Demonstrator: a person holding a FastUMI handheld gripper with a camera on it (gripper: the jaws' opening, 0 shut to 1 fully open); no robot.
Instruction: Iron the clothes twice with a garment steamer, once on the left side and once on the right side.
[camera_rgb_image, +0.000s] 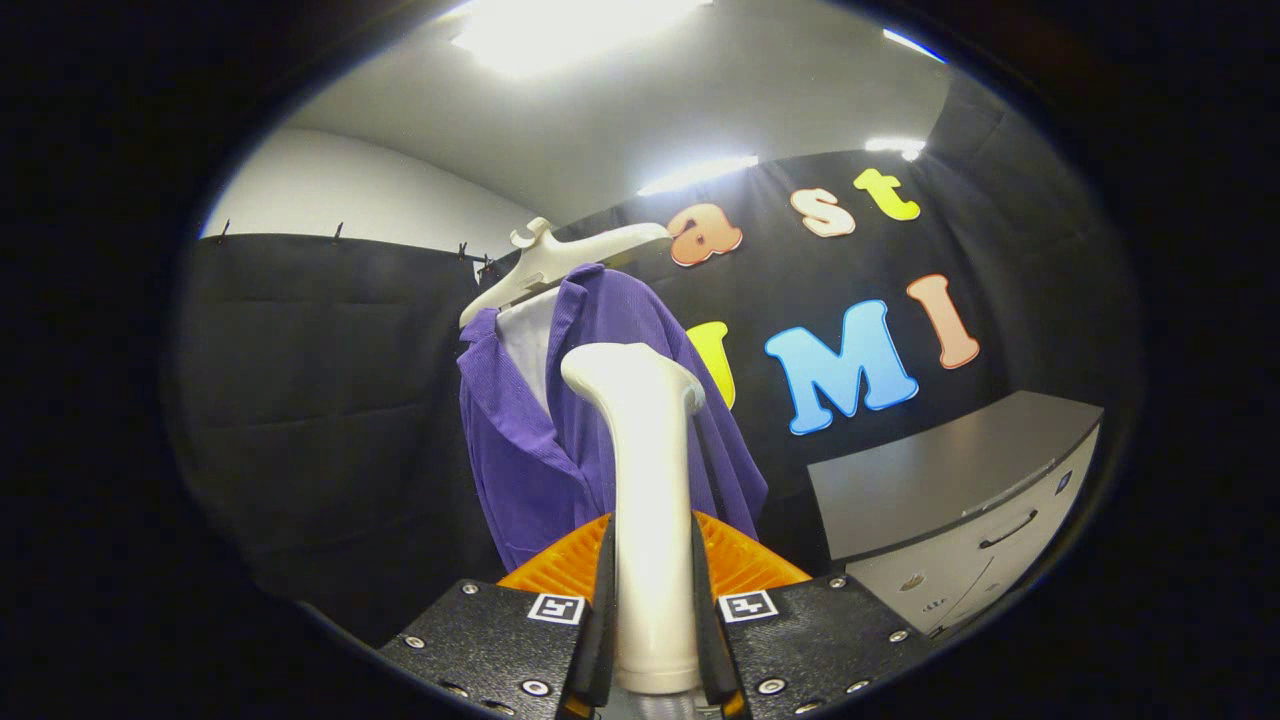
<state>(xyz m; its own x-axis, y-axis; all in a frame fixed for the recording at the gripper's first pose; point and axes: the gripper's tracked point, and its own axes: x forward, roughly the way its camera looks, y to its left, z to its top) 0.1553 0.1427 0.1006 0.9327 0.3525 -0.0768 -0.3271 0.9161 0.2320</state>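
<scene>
1. Garment steamer (648, 480): smooth, glossy white plastic body, upright, with a narrow handle widening to a rounded, flared head at the top. It stands between the gripper (652, 585) fingers.
2. Gripper state: both fingers press against the sides of the steamer handle, pinching it; ribbed pads flank the handle.
3. Purple garment (560, 440): finely ribbed fabric with a lapel collar, hanging just beyond the steamer head on a white plastic hanger (555, 262).
4. Grey cabinet (960, 500): flat matte top with a drawer front and a curved handle, well apart from the garment, right of the fingers.
</scene>
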